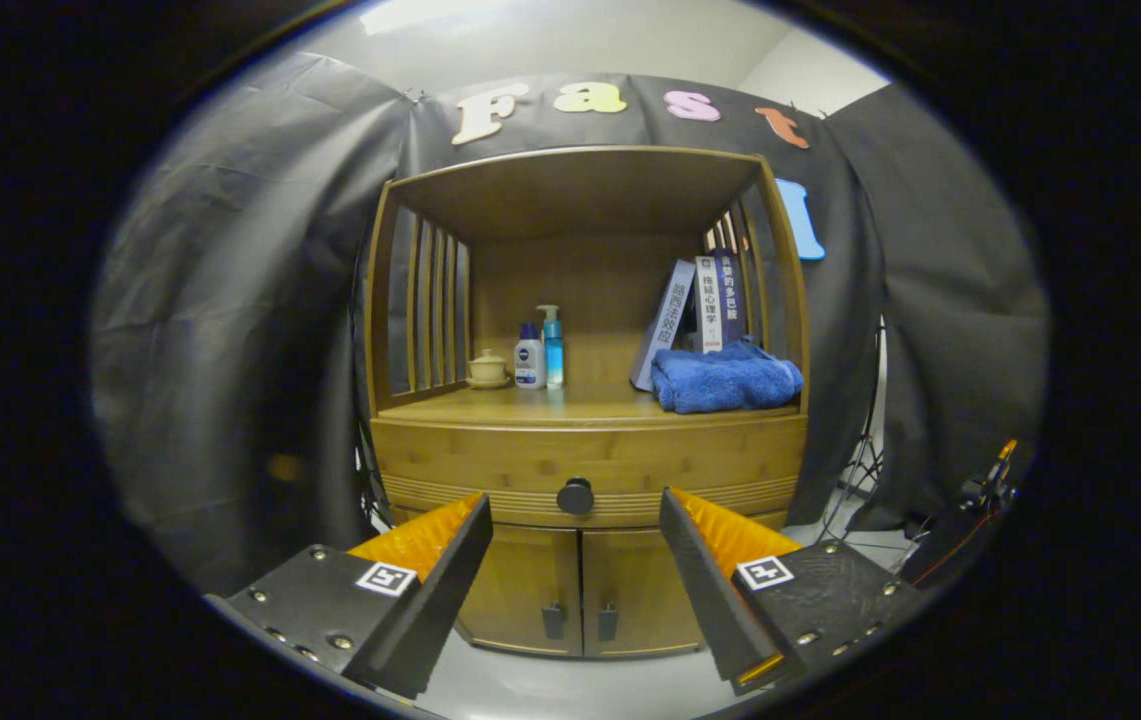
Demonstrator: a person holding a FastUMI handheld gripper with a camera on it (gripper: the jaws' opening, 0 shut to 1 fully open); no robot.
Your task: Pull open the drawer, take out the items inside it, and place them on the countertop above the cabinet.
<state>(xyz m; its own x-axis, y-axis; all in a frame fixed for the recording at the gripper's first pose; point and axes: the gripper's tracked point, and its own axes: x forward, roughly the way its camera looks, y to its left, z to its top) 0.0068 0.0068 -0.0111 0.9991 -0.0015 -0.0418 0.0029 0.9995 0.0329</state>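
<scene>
Black cloth walls surround a wooden cabinet (pixel 585 400) whose drawer (pixel 590 465) is seen fully shut, so no step of the task is judged done.

On the countertop (pixel 570 405), from left to right, are counted one lidded ceramic cup (pixel 488 369), two bottles (pixel 541 352), three books (pixel 700 310) and one folded blue towel (pixel 725 380). Below, one round black knob (pixel 575 496) is centred on the drawer, just beyond and between the spread, empty fingers of the gripper (pixel 575 545). Opening, emptying and placing are all left; the contents are hidden.
</scene>
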